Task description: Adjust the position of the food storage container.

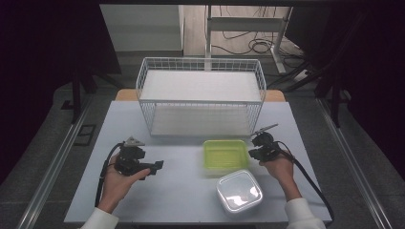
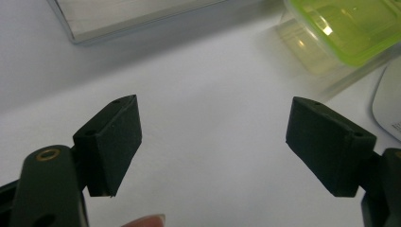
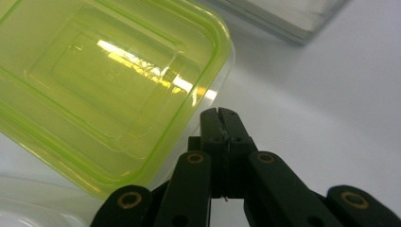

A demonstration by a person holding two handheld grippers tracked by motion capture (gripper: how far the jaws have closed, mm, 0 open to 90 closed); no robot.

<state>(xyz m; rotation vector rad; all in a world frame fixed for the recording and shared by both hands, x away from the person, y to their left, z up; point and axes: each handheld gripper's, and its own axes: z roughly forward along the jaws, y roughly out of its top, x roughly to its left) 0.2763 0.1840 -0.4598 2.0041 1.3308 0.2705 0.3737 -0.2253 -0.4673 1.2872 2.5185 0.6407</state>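
A green-lidded clear container [image 1: 225,153] sits at the middle of the table, in front of the wire basket [image 1: 200,97]. A white-lidded container [image 1: 239,190] lies just in front of it. My right gripper [image 1: 251,152] is shut with nothing between its pads, its tips right at the green container's right edge; whether they touch cannot be told. In the right gripper view the closed tips [image 3: 220,113] lie beside the green lid's rim [image 3: 187,118]. My left gripper [image 1: 159,165] is held open at the left, pointing right, apart from both containers. Its jaws [image 2: 215,146] stand wide over bare table.
The white wire basket with a white shelf stands at the back centre of the grey table [image 1: 186,188]. The table's front edge runs just below the white container. The floor with cables lies beyond.
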